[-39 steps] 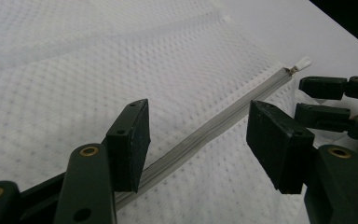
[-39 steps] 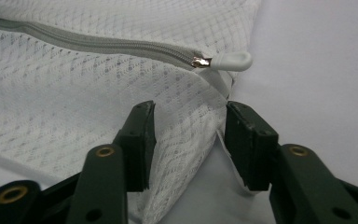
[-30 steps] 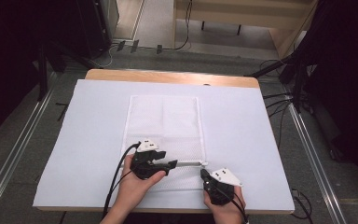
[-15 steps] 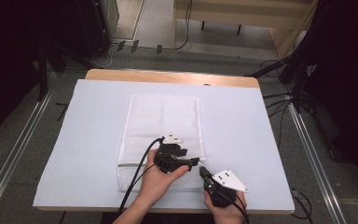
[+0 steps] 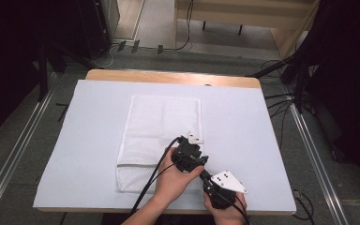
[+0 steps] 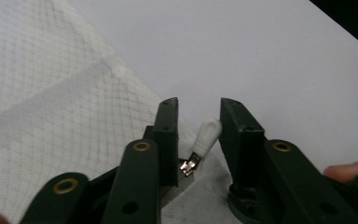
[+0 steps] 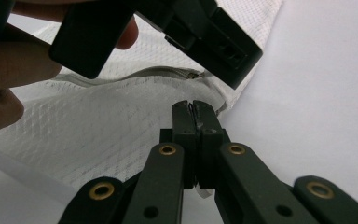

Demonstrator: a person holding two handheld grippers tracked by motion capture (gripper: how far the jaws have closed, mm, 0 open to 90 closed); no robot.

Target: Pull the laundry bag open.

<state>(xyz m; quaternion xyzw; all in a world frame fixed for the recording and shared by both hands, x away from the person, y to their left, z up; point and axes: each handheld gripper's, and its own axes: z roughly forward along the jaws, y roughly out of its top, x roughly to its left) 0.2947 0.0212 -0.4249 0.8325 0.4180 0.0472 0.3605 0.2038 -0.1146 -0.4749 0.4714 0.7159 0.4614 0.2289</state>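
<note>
where the white mesh bag (image 5: 159, 140) lies flat on the pale, smooth table (image 5: 262, 140), its fine diamond weave is plain in both gripper views. the left claw (image 6: 196, 126) stands released over the bag's right edge, its two blocky black jaws apart on either side of a rounded white zipper pull (image 6: 206, 136) with a small metal slider at its base. the right claw (image 7: 196, 112) is clenched on the bag's near right corner, pinching a thin fold of mesh between its flat jaws, just below the grey zipper line (image 7: 135, 77).
</note>
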